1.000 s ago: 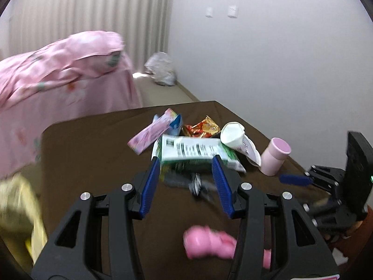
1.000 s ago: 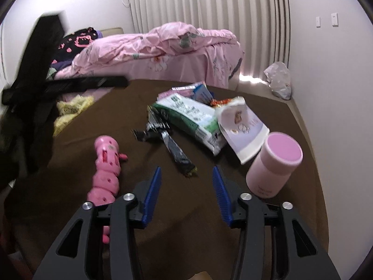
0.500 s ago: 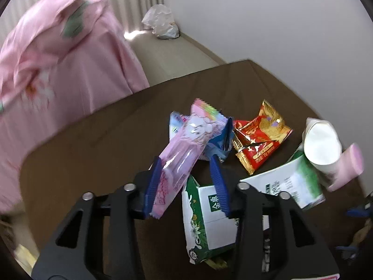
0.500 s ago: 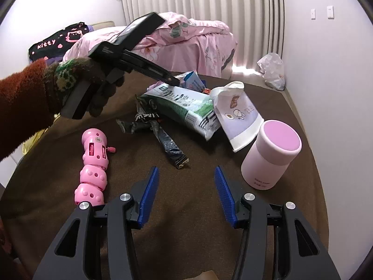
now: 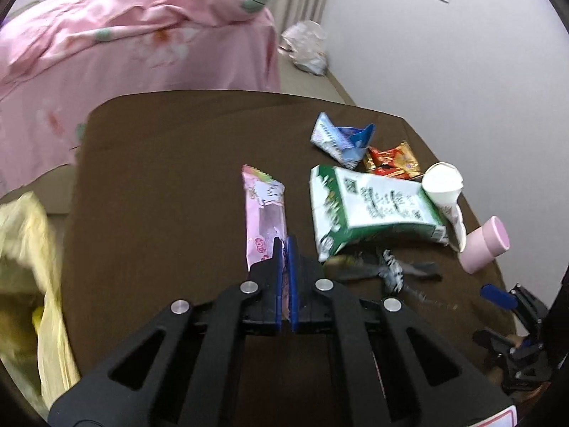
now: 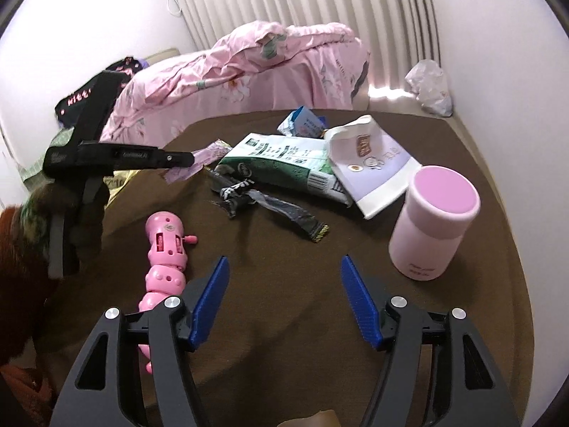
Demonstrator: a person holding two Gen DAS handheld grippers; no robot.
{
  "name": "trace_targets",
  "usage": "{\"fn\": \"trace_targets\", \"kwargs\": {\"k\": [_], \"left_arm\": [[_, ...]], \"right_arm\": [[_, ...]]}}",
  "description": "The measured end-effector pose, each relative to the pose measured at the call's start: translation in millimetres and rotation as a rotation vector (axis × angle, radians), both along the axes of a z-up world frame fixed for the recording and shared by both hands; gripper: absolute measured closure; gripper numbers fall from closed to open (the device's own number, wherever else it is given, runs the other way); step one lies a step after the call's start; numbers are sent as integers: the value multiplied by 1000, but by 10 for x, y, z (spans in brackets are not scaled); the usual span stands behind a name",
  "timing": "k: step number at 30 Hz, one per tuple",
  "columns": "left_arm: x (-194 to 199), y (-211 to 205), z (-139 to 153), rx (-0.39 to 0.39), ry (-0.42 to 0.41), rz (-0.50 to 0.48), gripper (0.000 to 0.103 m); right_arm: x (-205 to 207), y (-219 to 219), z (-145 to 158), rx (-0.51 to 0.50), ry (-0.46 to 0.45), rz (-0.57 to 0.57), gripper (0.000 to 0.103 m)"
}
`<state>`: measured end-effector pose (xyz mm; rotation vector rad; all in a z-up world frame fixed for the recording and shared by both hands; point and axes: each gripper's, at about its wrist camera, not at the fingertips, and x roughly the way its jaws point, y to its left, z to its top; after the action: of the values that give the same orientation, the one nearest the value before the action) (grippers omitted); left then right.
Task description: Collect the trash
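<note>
Left wrist view, left hand-held gripper pinching one pink wrapper, right hand-held gripper opening, nothing between, one pink cup

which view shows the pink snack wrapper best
The left wrist view: the pink snack wrapper runs full length, its near end pinched in the left gripper. The right wrist view shows only a crumpled end behind that gripper.

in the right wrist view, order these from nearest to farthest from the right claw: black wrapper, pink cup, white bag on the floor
1. pink cup, just ahead to the right of the right claw.
2. black wrapper, mid-table, slightly left.
3. white bag, on the floor beyond the table, far right.
</note>
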<state>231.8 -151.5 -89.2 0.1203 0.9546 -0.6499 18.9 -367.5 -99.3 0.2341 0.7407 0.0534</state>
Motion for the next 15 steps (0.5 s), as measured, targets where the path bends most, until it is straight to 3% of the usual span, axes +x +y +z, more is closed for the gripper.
{"fn": "trace_targets", "kwargs": {"k": [3,6,10,15], "left_arm": [[-68,69,-73,-51,35,37,95],[-100,78,-47,-64,10,46,78],[-113,139,78,-79,-50,82,71],[5,348,75,-149,-19,144,70]], "right_arm": [[87,173,324,-179,-62,-11,41],[346,215,633,-261,-108,-36,41],[919,230,746,-214,-92,-28,41],[1797,217,491,-237,21,-77,41]]}}
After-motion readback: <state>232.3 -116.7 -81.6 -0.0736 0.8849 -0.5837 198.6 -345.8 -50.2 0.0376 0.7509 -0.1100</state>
